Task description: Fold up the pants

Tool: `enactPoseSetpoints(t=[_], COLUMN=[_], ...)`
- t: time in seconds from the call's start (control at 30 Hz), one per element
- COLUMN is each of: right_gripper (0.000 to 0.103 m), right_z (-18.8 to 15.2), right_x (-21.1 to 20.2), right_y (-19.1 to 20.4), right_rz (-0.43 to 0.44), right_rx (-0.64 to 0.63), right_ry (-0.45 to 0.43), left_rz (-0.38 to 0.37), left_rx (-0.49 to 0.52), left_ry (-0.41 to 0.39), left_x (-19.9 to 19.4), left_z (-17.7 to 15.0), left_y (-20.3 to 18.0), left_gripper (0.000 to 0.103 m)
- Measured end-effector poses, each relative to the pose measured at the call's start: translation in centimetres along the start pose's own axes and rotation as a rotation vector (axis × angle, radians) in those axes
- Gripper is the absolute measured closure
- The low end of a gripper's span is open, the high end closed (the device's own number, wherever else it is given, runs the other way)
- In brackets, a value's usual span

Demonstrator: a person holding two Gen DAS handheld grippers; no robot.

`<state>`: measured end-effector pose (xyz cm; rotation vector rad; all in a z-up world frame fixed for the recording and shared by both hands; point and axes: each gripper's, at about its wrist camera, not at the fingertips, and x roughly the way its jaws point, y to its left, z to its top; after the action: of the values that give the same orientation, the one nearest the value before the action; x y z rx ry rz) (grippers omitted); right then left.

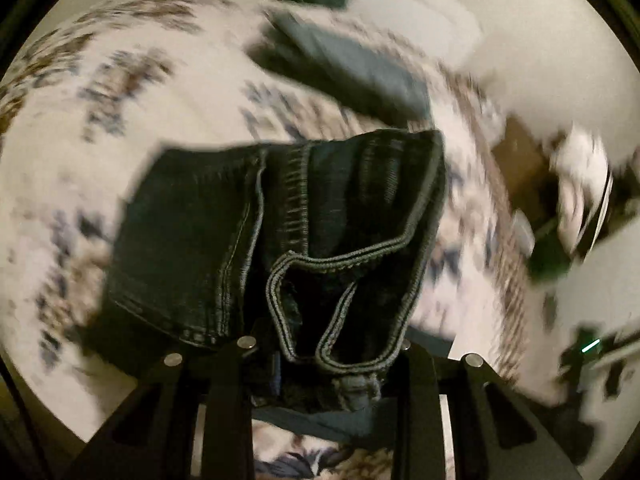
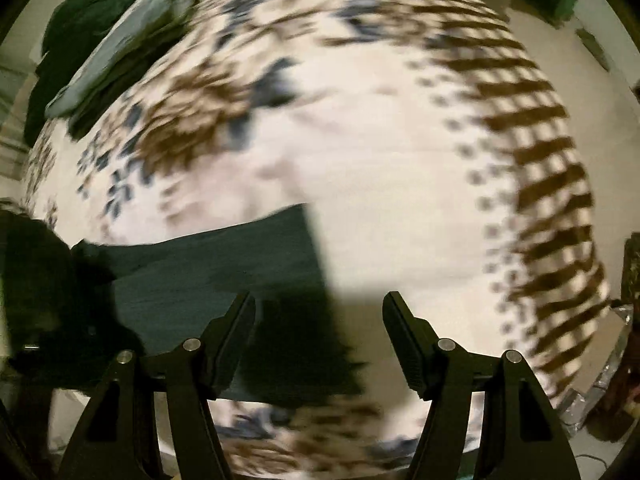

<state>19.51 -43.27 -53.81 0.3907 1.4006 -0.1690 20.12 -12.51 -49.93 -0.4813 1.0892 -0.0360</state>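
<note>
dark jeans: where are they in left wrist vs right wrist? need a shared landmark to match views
Left wrist: the dark jeans fill the centre, a hemmed leg end bunched between the left gripper fingers.
Right wrist: dark cloth, probably the same jeans, lies lower left, ahead of the open, empty right gripper.
Shared landmark: the white blanket with brown and blue pattern under everything.
</note>
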Motion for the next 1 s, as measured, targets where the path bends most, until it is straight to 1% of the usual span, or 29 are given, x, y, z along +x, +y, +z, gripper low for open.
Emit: enactPoseSetpoints(t=[0.03, 0.1, 0.13, 0.17, 0.2, 0.23, 0.3, 0.33, 0.37, 0.4, 0.43, 0.47, 0.53, 0.57, 0.63, 0.7, 0.73, 0.77, 0.8, 0.83, 0.87, 0.9, 0.93, 1.0], right_gripper=[0.034, 0.034, 0.034, 0.029, 0.021, 0.018, 0.016, 0.016, 0.016, 0.016, 0.016, 0.016, 0.016, 0.016, 0.016, 0.015, 0.015, 0.016, 0.038, 0.059, 0.078, 0.087, 0.088, 0.089], right_z=[0.2, 0.5, 0.5, 0.6, 0.7, 0.7, 0.9, 0.9, 1.0, 1.1, 1.0, 1.2, 1.4, 1.5, 1.7, 1.7, 1.5, 1.2, 0.8, 0.5, 0.0, -0.2, -0.3, -0.7], right_x=[-0.2, -0.2, -0.3, -0.3, -0.6, -0.8, -1.2, -1.3, -1.3, -1.0, -0.5, 0.2, 1.7, 2.7, 4.7, 6.8, 7.5, 8.0, 8.0, 7.7, 6.8, 6.0, 5.1, 2.0], right_y=[-1.4, -3.1, -3.6, -4.0, -4.3, -4.3, -3.7, -3.1, -2.3, -1.4, -0.2, 1.0, 3.2, 4.3, 6.1, 7.9, 8.7, 9.3, 9.8, 10.3, 11.0, 11.1, 11.0, 10.1], right_rz=[0.001, 0.011, 0.031, 0.064, 0.096, 0.126, 0.227, 0.273, 0.338, 0.375, 0.405, 0.427, 0.457, 0.446, 0.446, 0.443, 0.423, 0.381, 0.359, 0.340, 0.290, 0.292, 0.298, 0.302], right_rx=[0.015, 0.032, 0.038, 0.043, 0.048, 0.048, 0.032, 0.022, 0.006, -0.003, -0.012, -0.024, -0.059, -0.081, -0.108, -0.125, -0.139, -0.143, -0.136, -0.154, -0.188, -0.196, -0.194, -0.173], right_ry=[0.006, 0.022, 0.037, 0.055, 0.065, 0.067, 0.084, 0.088, 0.092, 0.103, 0.120, 0.133, 0.157, 0.170, 0.198, 0.230, 0.231, 0.202, 0.164, 0.136, 0.101, 0.081, 0.065, 0.010], left_rz=[0.017, 0.069, 0.086, 0.099, 0.104, 0.102, 0.070, 0.048, 0.012, -0.009, -0.016, -0.019, -0.032, -0.021, 0.026, 0.097, 0.131, 0.159, 0.200, 0.222, 0.237, 0.252, 0.269, 0.278], left_rx=[0.045, 0.117, 0.137, 0.155, 0.177, 0.186, 0.180, 0.166, 0.144, 0.127, 0.122, 0.110, 0.068, 0.057, 0.042, 0.018, -0.006, -0.023, -0.046, -0.067, -0.085, -0.099, -0.108, -0.109], left_ry=[0.053, 0.140, 0.153, 0.153, 0.163, 0.179, 0.207, 0.214, 0.223, 0.239, 0.251, 0.263, 0.271, 0.266, 0.239, 0.213, 0.200, 0.191, 0.187, 0.187, 0.183, 0.175, 0.164, 0.132], left_x=[2.3, 5.5, 6.2, 6.5, 6.4, 6.0, 5.0, 4.4, 3.8, 3.1, 2.6, 2.0, 0.7, 0.0, -1.4, -2.4, -2.8, -3.0, -3.0, -2.9, -3.1, -3.2, -3.4, -4.1], left_z=[-1.0, -2.7, -3.0, -3.0, -2.8, -2.5, -2.1, -2.2, -2.2, -2.2, -2.8, -2.7, -2.5, -2.3, -1.7, -0.9, -0.3, 0.1, 0.7, 1.1, 1.5, 2.0, 2.5, 3.6], left_y=[-1.1, -2.2, -2.4, -2.5, -2.8, -3.2, -3.3, -3.1, -2.9, -2.7, -2.6, -2.3, -1.1, -0.5, 1.4, 3.8, 5.5, 6.8, 8.3, 9.6, 10.6, 11.5, 12.2, 13.1], left_gripper=[0.078, 0.078, 0.076, 0.072, 0.069, 0.062, 0.037, 0.019, 0.017, 0.017, 0.016, 0.009, 0.007, 0.007, 0.007, 0.007, 0.007, 0.007, 0.007, 0.007, 0.007, 0.007, 0.007, 0.007])
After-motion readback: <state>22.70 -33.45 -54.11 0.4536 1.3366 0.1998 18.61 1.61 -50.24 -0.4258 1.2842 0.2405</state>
